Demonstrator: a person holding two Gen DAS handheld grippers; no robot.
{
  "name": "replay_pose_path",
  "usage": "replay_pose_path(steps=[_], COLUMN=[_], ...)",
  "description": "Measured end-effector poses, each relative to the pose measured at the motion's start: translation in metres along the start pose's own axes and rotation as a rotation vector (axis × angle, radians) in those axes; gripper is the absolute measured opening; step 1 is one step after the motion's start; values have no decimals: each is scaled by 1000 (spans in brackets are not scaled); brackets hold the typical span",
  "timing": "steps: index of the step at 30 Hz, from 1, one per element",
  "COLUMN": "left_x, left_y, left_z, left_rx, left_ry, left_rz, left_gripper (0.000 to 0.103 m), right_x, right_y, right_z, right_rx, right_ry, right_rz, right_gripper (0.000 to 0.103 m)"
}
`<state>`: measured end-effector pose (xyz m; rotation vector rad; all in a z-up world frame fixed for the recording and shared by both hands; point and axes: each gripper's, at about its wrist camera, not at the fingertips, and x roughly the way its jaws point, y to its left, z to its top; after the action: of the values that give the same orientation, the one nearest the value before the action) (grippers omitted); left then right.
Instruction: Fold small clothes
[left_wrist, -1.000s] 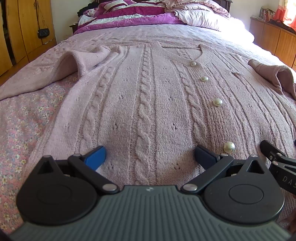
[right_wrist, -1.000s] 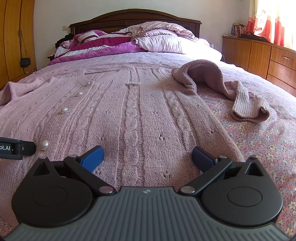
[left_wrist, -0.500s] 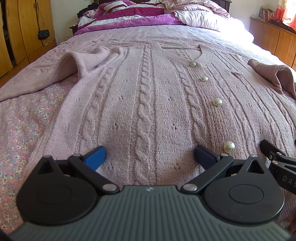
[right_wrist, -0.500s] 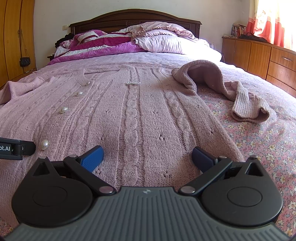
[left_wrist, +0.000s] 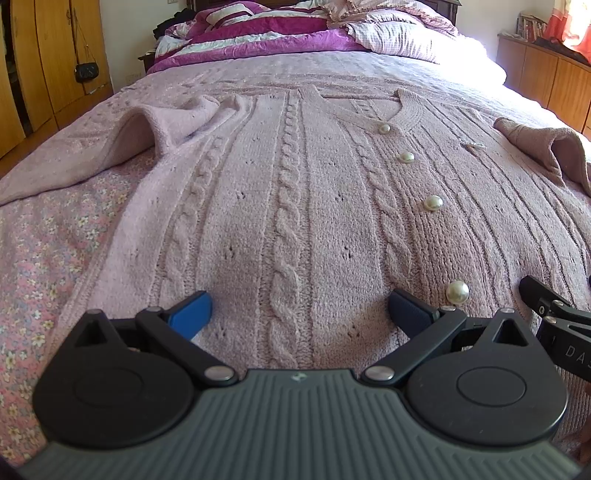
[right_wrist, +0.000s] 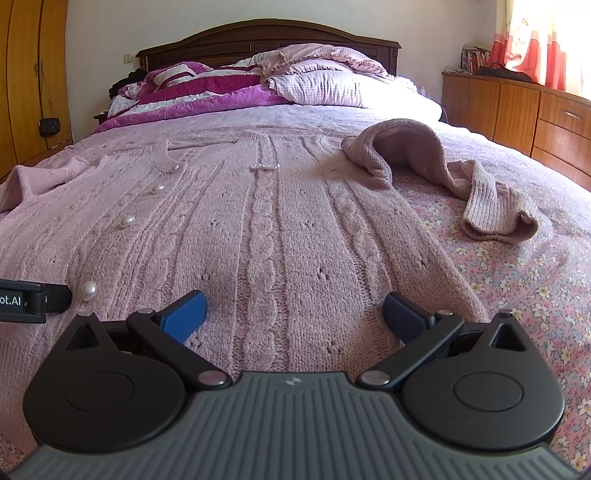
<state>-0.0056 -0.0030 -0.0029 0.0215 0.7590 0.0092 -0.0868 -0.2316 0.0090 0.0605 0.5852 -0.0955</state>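
At the hem end of the bed, your left tool (left_wrist: 299, 308) sits low over the cardigan (left_wrist: 295, 206), fingers spread wide, gripping nothing; blue pad (left_wrist: 190, 314) on one side, dark pad (left_wrist: 410, 314) on the other, a cable rib between them. Your right tool (right_wrist: 291, 310) is just beside it, also wide open and empty, over the other front panel. The lowest pearl button (left_wrist: 457, 291) lies between the two tools. The cardigan lies flat, front up, buttoned, neck toward the headboard (right_wrist: 266, 37). Its left sleeve (left_wrist: 92, 158) runs out sideways with a raised fold; the right sleeve (right_wrist: 443, 173) is bunched, cuff on the floral bedsheet (right_wrist: 517, 273). Pillows (right_wrist: 317, 86) and a purple quilt (right_wrist: 192, 99) are heaped at the far end.
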Motion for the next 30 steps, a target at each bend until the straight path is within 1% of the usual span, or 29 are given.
replay_pose_path(steps=[9, 16, 20, 22, 26, 30], left_x=[-1, -4, -8, -11, -13, -5], left_y=[0, 2, 4, 6, 6, 5], left_z=[0, 5, 13, 17, 29, 40], left_rx=[5, 12, 13, 8, 11, 7], left_ry=[1, 24, 36, 25, 10, 17], left_rz=[-6, -16, -23, -23, -32, -37], left_gripper=[103, 103, 103, 103, 103, 103], right_x=[1, -2, -7, -10, -13, -14], right_y=[-3, -21, -37, -45, -68, -96], right_z=[4, 21, 35, 42, 57, 71], right_rx=[10, 48, 103, 122, 156, 178], right_ry=[15, 64, 71, 66, 62, 52], right_rz=[16, 98, 137, 146, 139, 88], right_gripper=[103, 103, 103, 103, 103, 103])
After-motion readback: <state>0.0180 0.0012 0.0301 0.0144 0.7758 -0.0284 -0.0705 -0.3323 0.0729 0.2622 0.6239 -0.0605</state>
